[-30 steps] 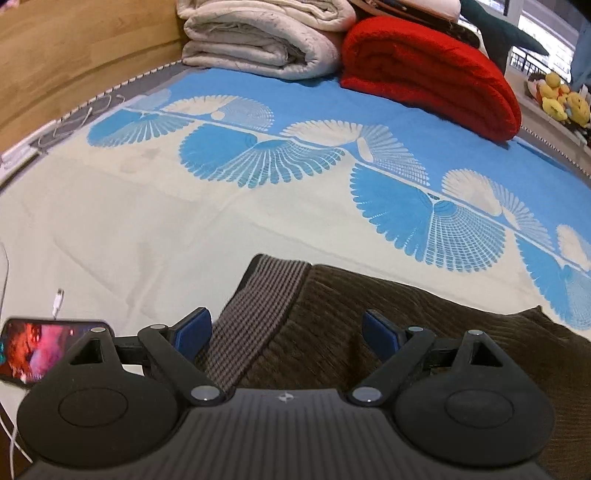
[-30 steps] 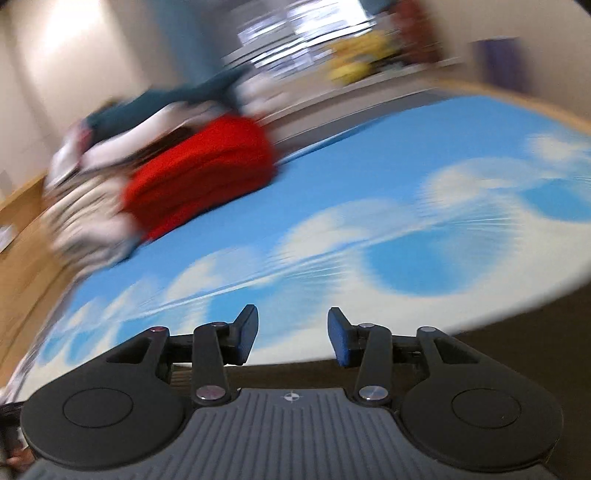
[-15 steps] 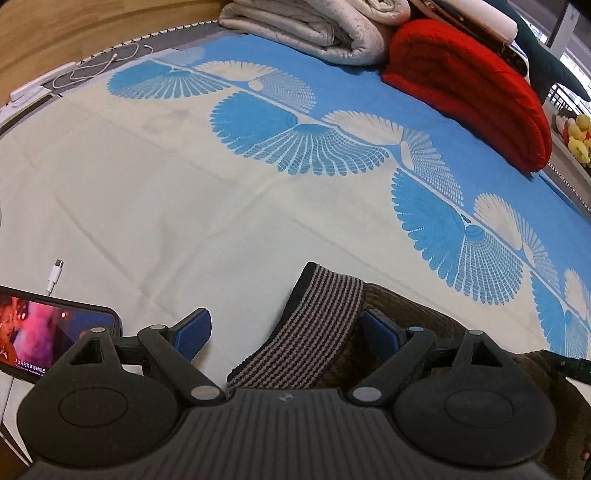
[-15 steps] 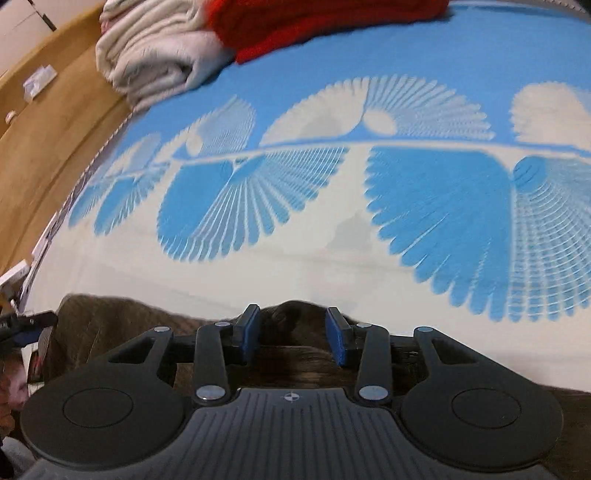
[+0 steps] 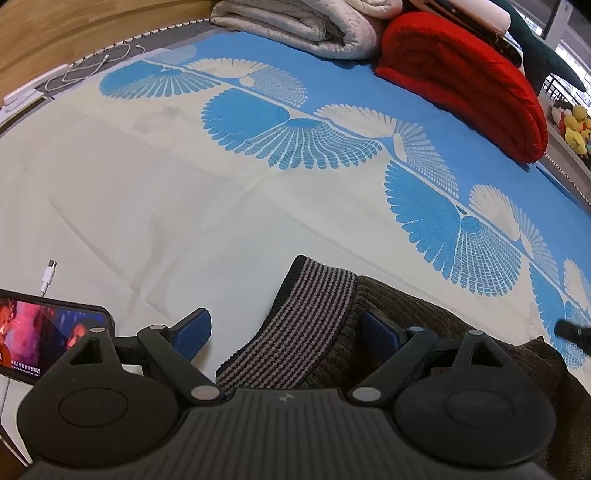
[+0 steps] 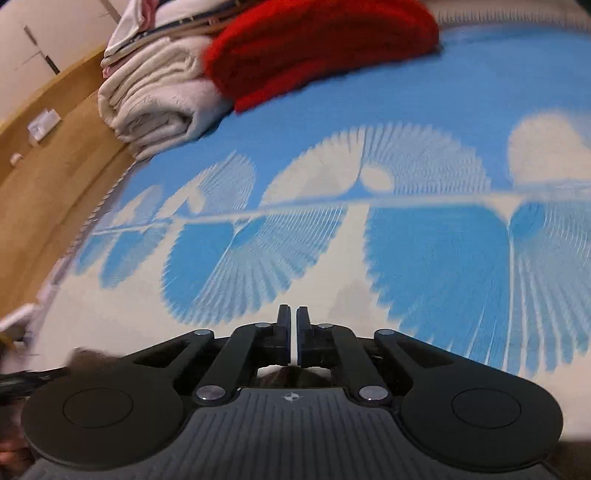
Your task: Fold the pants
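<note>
One pair of brown corduroy pants is lying on the bed at the near edge of the patterned sheet, and its striped waistband is sitting directly between the wide-spread jaws of the left gripper. From those jaws the waistband is running from about 7 o'clock up to 1 o'clock, while the rest of the garment is stretching away toward 3 o'clock, so its long axis is lying crosswise to the left gripper. Neither blue pad is pressing on the fabric; the jaws are standing open around the band.

The right gripper is closing, its jaws nearly together with only a thin slit between them. A little brown cloth is showing just below the pads at 6 o'clock, but whether any of it is being pinched I cannot tell. A dark tip at 3 o'clock in the left view is probably this same gripper, working at the far end of the pants.

The left hand is the nearer one to the waistband, and the coming move seems to hinge on it closing there.

Counted: two grippers, one pair of pants, one phone at 9 o'clock, one white cable end, one red blanket, one pale folded quilt.
</note>
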Action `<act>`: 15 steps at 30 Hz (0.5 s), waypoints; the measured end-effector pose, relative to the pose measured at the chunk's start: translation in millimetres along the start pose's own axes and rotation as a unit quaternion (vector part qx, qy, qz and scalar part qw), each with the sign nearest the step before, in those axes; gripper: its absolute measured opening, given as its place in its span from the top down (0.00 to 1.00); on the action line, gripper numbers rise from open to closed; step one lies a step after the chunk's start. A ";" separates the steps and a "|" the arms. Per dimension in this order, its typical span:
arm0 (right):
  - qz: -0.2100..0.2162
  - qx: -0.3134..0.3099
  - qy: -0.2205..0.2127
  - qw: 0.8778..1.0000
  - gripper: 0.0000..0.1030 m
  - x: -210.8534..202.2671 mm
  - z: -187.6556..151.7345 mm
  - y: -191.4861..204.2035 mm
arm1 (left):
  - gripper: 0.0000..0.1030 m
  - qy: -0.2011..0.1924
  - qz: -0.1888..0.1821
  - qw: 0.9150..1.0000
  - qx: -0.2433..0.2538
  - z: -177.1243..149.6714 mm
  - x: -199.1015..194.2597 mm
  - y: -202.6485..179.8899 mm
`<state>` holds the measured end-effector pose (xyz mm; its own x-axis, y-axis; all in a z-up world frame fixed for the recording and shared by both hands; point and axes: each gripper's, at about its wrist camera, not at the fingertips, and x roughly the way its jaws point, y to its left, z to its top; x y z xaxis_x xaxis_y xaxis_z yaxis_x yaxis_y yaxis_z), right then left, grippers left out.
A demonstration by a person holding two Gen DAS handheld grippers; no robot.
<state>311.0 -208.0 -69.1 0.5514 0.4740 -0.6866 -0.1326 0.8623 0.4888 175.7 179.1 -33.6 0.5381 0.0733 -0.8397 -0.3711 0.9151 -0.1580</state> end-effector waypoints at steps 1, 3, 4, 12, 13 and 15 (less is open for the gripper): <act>0.005 0.003 0.013 1.000 0.82 -3.4 -1.8 -0.8 | 0.10 0.002 -0.001 1.000 -0.002 0.3 0.5 -0.2; 0.005 -0.013 0.033 0.999 0.64 -7.5 -8.4 3.0 | 0.10 0.005 -0.006 1.000 -0.004 0.2 0.7 -1.3; 0.001 -0.021 0.040 0.999 0.60 -6.4 -12.5 5.3 | 0.10 0.006 -0.008 1.000 -0.003 0.0 0.5 -2.1; -0.014 -0.071 0.000 0.997 0.88 5.3 -30.0 29.7 | 0.10 0.002 -0.003 1.000 0.000 -1.9 -0.4 -1.2; -0.013 -0.070 -0.016 0.997 1.00 3.3 -28.5 31.2 | 0.10 0.004 -0.004 1.000 -0.002 -1.6 0.3 -0.7; -0.035 -0.078 -0.059 0.995 1.00 3.6 -23.8 28.1 | 0.10 0.006 -0.006 1.000 -0.005 -0.7 0.7 -0.1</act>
<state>289.6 -177.9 -70.7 0.6547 0.3960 -0.6439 -0.2122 0.9139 0.3462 175.6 178.8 -34.5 0.5338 0.0574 -0.8437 -0.3714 0.9122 -0.1729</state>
